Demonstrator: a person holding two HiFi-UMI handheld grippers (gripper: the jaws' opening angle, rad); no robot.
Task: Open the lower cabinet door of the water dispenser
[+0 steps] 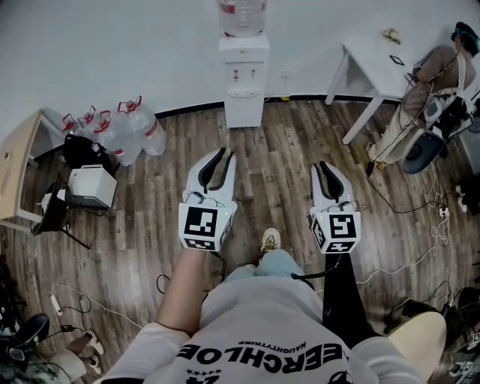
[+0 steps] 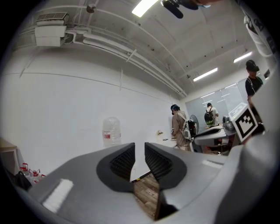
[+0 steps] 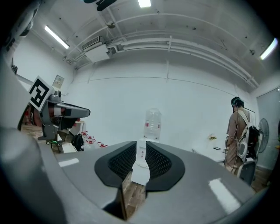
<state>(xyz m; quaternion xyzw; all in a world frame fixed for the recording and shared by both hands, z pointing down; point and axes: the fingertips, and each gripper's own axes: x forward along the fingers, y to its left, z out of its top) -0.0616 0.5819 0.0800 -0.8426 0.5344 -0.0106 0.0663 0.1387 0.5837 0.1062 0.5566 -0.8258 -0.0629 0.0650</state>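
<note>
The white water dispenser (image 1: pixel 244 75) stands against the far wall at the top centre of the head view, a clear bottle (image 1: pixel 241 15) on top. Its lower cabinet door (image 1: pixel 244 111) is closed. Both grippers are held level over the wooden floor, well short of the dispenser and pointing towards it. My left gripper (image 1: pixel 225 154) has its jaws a little apart with nothing between them. My right gripper (image 1: pixel 321 166) is also slightly open and empty. Between the right gripper's (image 3: pixel 141 146) jaws I see the dispenser (image 3: pixel 141 168). The left gripper (image 2: pixel 140 146) points just right of the bottle (image 2: pixel 111 131).
Several water bottles (image 1: pixel 124 127) stand on the floor left of the dispenser. A white box on a black stand (image 1: pixel 91 186) and a wooden desk (image 1: pixel 16 157) are at the left. At the right are a white table (image 1: pixel 379 52), a person (image 1: pixel 431 82) and floor cables (image 1: pixel 409 251).
</note>
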